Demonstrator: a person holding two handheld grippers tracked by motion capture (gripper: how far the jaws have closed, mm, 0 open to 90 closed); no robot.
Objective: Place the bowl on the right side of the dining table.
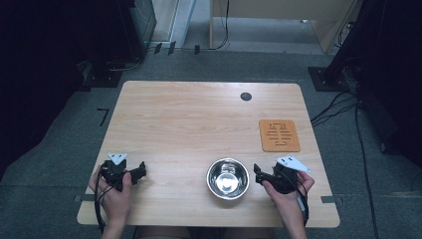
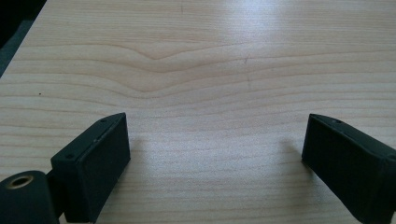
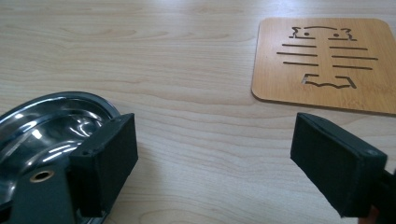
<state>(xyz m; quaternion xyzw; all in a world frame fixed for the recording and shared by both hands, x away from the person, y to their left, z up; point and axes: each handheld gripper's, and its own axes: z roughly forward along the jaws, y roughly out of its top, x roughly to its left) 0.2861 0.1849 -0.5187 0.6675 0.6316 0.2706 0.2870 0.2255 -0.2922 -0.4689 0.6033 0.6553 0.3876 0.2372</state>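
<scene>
**Both claws spread wide, bowl next to right claw**

Forearms at the near edge, one claw per hand. Counter (image 1: 199,124) is pale wood, mostly bare. Orange-brown trivet (image 1: 279,135) with cut-out slots lies ahead of the right claw (image 1: 259,174), well apart from it. Steel bowl (image 1: 228,178) sits upright just beside the right claw's jaw tips, on its inner side, apparently not touching; its rim (image 3: 70,100) shows behind one jaw in the right gripper view. Right claw: released, jaws spread, nothing between. Left claw (image 1: 142,172): released too, jaws wide over bare wood (image 2: 210,140), well apart from the bowl. Likely step: grab the bowl. To do well: straddle the rim wall with one jaw inside, one outside, clench firmly since polished steel slips, lift level.
</scene>
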